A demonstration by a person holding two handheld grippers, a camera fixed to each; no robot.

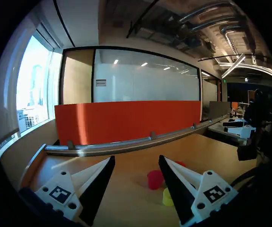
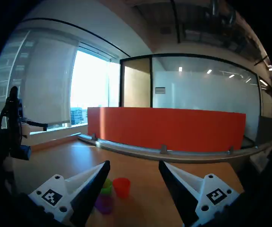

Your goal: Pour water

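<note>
In the left gripper view my left gripper (image 1: 136, 158) is open above a wooden table (image 1: 128, 204), with nothing between its fingers. A pink-red cup (image 1: 155, 179) stands upright ahead of it and a yellow cup (image 1: 167, 197) sits just beside the right finger. A red cup (image 1: 180, 163) peeks out behind that finger. In the right gripper view my right gripper (image 2: 133, 163) is also open and holds nothing. Between and below its fingers stand a red cup (image 2: 121, 187), a green cup (image 2: 106, 186) and a purple cup (image 2: 104, 204). I cannot tell whether any cup holds water.
An orange partition (image 1: 128, 121) on a metal rail (image 1: 136, 143) closes the table's far side. A window wall runs along the left. Dark equipment (image 1: 249, 147) stands at the right edge of the left gripper view, and a black device (image 2: 13, 128) at the left edge of the right gripper view.
</note>
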